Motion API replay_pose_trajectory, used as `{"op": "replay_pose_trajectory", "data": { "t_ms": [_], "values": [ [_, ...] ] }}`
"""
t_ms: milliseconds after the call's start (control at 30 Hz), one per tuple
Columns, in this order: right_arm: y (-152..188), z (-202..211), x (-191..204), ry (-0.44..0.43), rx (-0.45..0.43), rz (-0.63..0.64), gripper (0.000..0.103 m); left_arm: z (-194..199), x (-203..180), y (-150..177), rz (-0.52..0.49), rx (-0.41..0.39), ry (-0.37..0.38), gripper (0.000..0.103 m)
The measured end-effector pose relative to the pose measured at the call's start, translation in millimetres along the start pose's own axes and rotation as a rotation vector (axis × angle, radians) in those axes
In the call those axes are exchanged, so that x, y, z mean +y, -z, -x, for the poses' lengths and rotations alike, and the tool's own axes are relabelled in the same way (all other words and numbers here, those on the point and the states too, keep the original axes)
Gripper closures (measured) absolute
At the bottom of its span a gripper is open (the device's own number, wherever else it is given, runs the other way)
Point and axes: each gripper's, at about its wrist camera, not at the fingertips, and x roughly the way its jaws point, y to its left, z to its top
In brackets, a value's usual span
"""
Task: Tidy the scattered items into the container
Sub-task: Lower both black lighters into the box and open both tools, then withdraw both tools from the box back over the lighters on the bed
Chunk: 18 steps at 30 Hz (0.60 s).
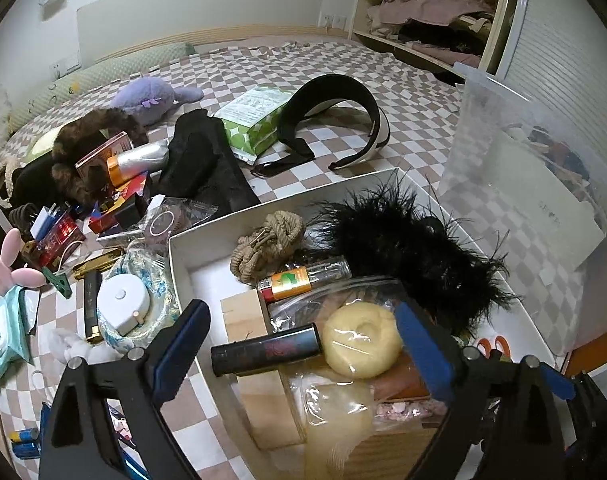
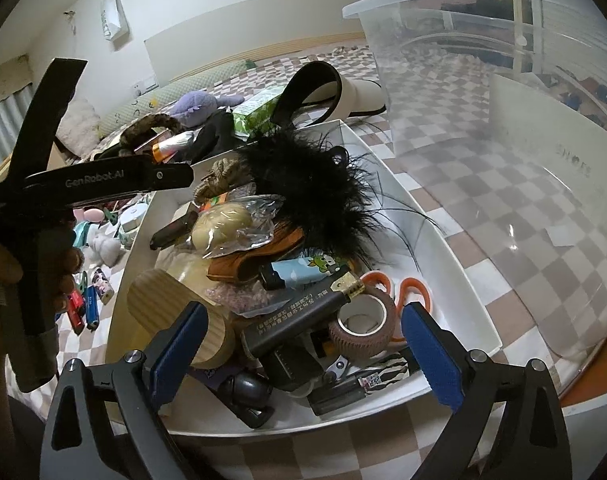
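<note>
Left wrist view: the left gripper [image 1: 303, 344] hung over the white box [image 1: 175, 242] on the checkered bed [image 1: 383, 148], its blue pads spread apart and gripping nothing. Between them, inside the box, lay a black tube [image 1: 265, 349], its long axis running left to right with the right end tipped slightly upward and touching a pale ring in plastic wrap [image 1: 361, 340]. Farther in sat a knotted rope bundle [image 1: 267, 246], a small bottle with an orange label [image 1: 303, 278] lying crosswise, and a black feather piece [image 1: 415, 240]. Outside the box, to its left, scattered items remained on the bed: a white round case [image 1: 122, 306], a silver tube with an orange cap [image 1: 137, 164], a green tissue pack [image 1: 255, 120] and a black visor [image 1: 335, 112]. A clear plastic bin [image 1: 523, 200] stood to the right.

Right wrist view: the right gripper [image 2: 303, 344] had its pads wide apart, empty, above the near end of the same box [image 2: 455, 280]. Under it lay a dark lighter with gold trim [image 2: 299, 312], pointing up and to the right, a tape roll [image 2: 363, 326] on its side, orange-handled scissors [image 2: 415, 290] and a wooden cylinder [image 2: 175, 304]. A hand [image 2: 63, 272] held the left gripper's handle at the left edge.
</note>
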Motion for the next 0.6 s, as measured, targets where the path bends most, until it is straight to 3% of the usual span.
{"op": "replay_pose_trajectory", "data": {
  "t_ms": [500,600],
  "values": [
    [-1.3,10.8,8.6,0.006,-0.019,0.003,0.006,23.8,3.7,1.3,-0.005,-0.03,-0.007,0.008],
    [-2.9,13.5,9.8,0.01,-0.028,0.004,0.006,29.4,4.5,3.2,-0.009,-0.038,-0.02,0.002]
  ]
}}
